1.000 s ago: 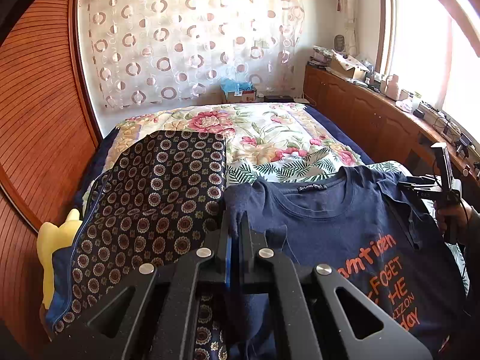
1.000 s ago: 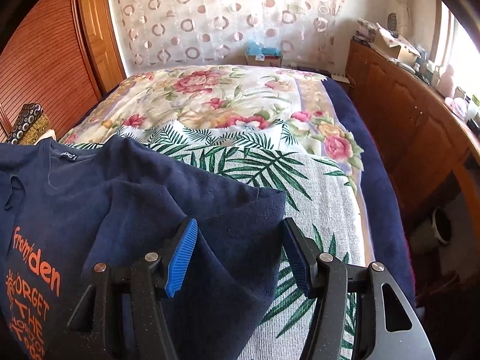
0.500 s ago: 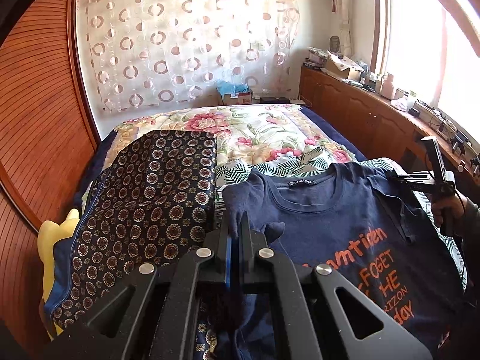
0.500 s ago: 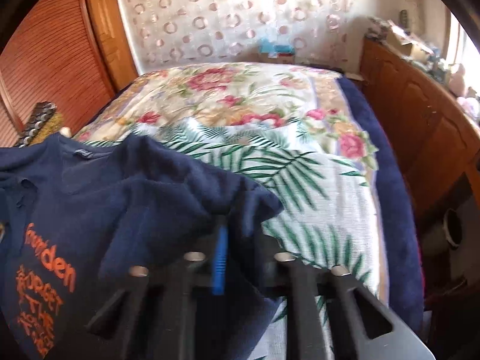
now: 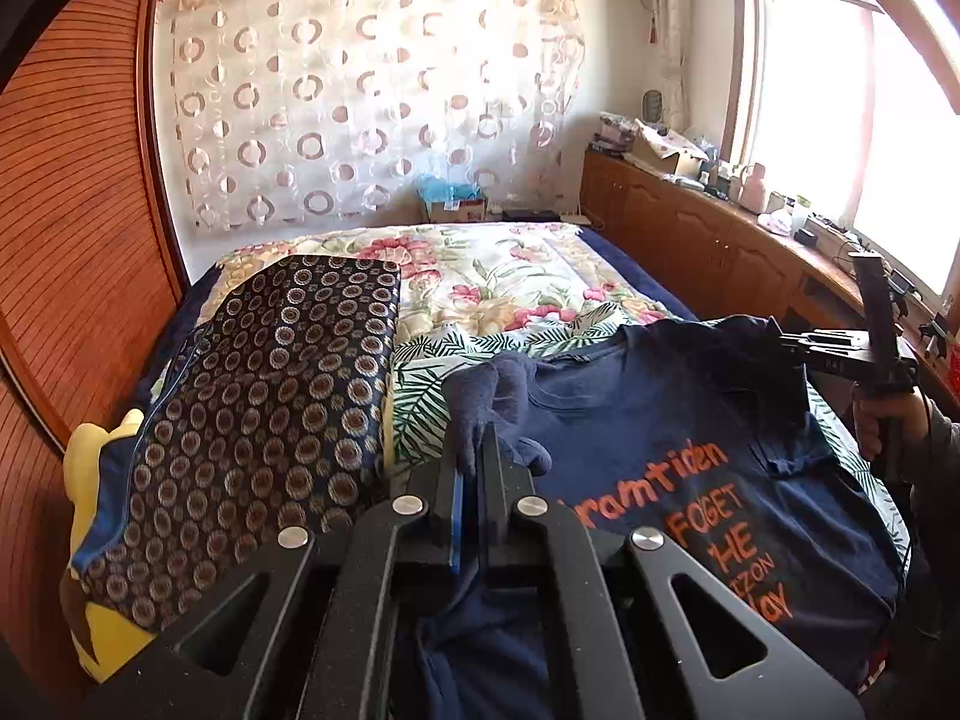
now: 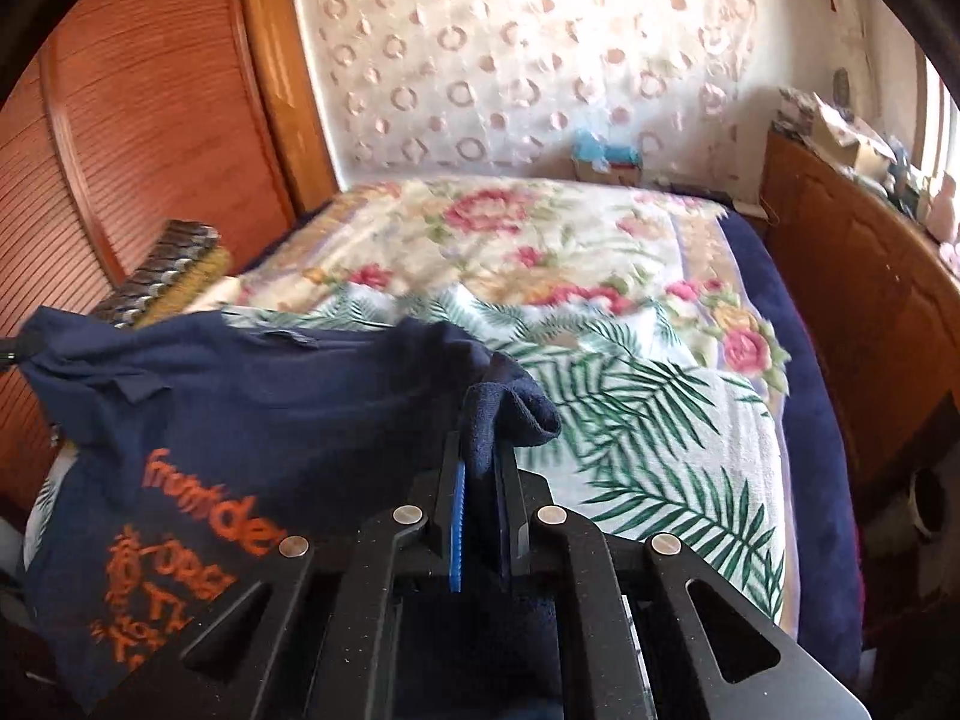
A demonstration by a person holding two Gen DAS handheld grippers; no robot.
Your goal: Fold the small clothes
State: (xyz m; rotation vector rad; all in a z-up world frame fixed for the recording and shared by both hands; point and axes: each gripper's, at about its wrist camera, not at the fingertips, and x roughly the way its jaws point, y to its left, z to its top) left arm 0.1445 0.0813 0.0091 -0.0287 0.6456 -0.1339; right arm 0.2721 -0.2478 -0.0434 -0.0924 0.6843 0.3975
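Right gripper (image 6: 480, 468), spread a second ago, now pinches the navy T-shirt (image 5: 660, 420)'s sleeve; left gripper (image 5: 474, 468) stays clamped on the other; shirt lifted off the bed (image 6: 600, 252), ready for folding

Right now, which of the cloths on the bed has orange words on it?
The navy T-shirt, pinched by both grippers. It has orange lettering on its front. The dark circle-patterned cloth beside it and the palm-leaf blanket underneath have only patterns.
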